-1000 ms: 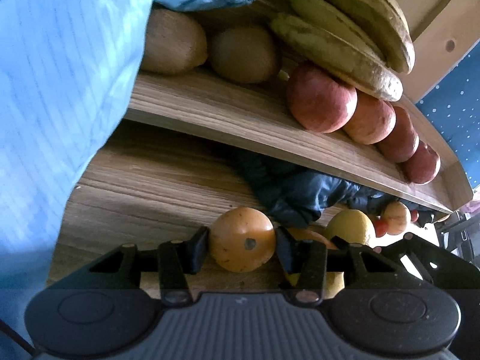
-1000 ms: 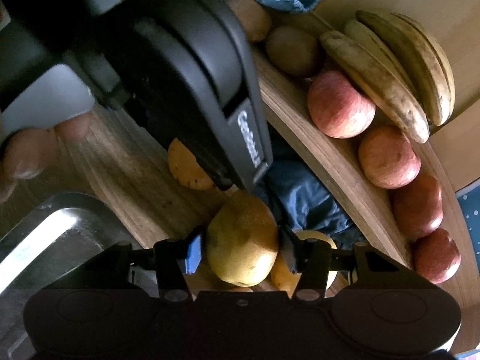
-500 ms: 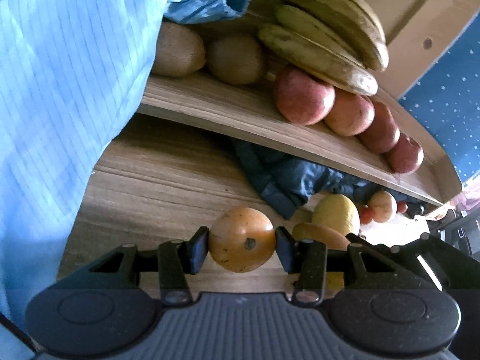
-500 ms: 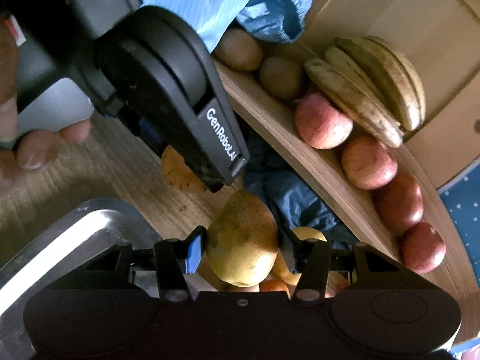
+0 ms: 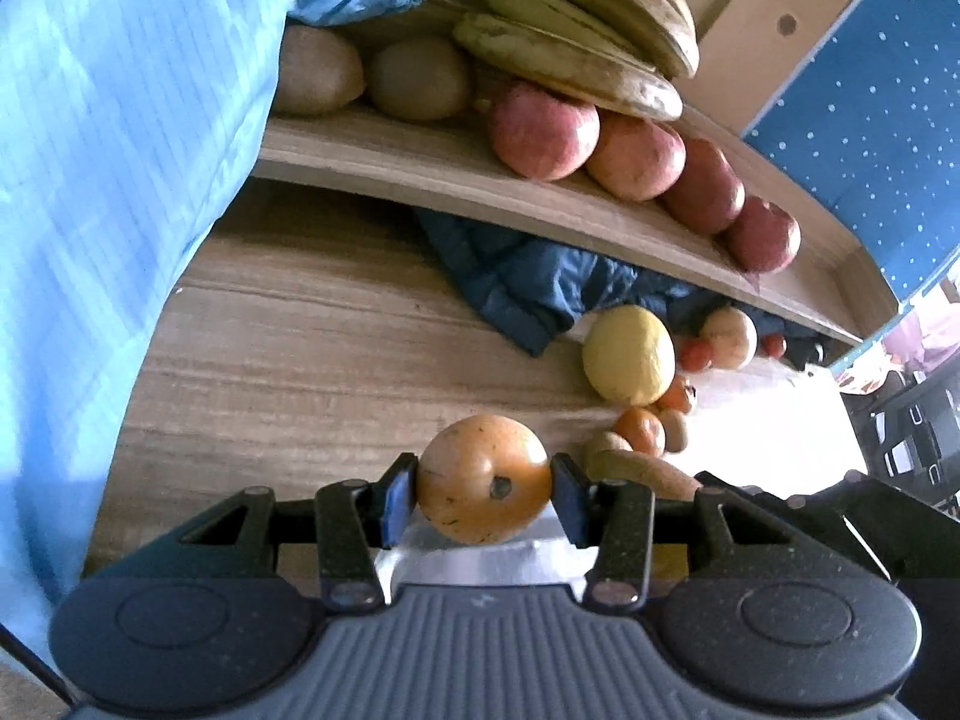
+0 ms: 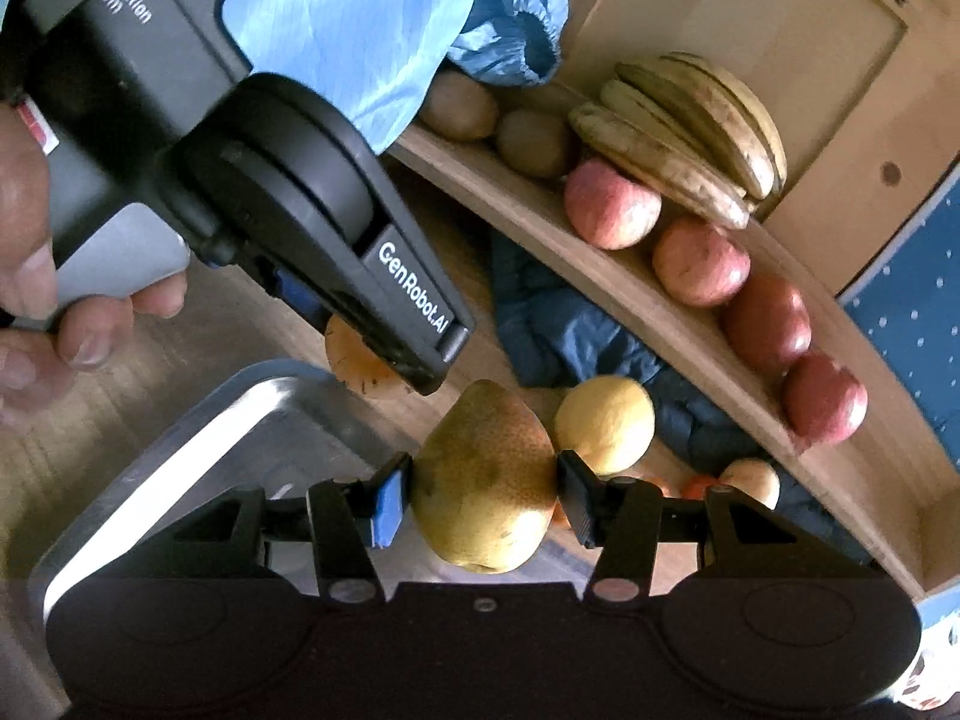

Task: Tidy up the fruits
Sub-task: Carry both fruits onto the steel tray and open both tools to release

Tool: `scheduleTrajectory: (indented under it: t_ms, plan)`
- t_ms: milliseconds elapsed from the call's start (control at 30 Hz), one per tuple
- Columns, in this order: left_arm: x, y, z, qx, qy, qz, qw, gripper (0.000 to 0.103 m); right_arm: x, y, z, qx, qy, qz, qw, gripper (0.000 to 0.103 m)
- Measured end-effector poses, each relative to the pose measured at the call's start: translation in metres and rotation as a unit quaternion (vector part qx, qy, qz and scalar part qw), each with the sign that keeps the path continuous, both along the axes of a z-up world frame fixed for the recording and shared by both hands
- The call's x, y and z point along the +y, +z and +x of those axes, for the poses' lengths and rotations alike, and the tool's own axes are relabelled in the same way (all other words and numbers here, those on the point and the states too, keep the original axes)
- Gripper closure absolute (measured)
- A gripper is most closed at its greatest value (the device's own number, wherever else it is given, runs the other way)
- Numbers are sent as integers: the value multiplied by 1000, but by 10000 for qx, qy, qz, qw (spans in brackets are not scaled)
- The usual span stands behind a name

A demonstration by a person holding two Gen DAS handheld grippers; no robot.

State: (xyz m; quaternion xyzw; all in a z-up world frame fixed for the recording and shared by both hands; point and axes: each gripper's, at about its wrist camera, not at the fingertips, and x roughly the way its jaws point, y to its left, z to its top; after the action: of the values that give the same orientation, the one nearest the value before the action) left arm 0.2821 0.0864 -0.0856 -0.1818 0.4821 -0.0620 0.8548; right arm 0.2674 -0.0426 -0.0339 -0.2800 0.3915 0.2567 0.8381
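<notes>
The left gripper [image 5: 483, 495] is clamped on an orange [image 5: 483, 477], both pads touching its sides, held above the rim of a metal tray [image 6: 180, 438]. The right gripper [image 6: 483, 498] pinches a pear [image 6: 483, 486] across its belly, over the same tray. To do this well, I judge each fruit should be lowered until it rests before the jaws part, the 2 set well apart so neither rolls. On the shelf [image 5: 420, 162] sit 2 kiwis, 4 apples [image 5: 543, 132] and bananas [image 5: 576, 54]. The tray's floor is mostly hidden; small fruit beyond the lemon [image 5: 627, 354] is washed out by glare.
</notes>
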Motion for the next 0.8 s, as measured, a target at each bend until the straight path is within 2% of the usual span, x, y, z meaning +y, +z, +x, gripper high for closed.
scheduleTrajectory:
  t_ms: [367, 800]
  plan:
    - [1, 0, -29, 177, 25, 204, 9996, 52, -5, -8, -31, 421, -24, 284, 9987, 49]
    - [-17, -8, -65, 318, -110, 292, 9990, 52, -21, -11, -70, 740, -114, 484, 9960, 49]
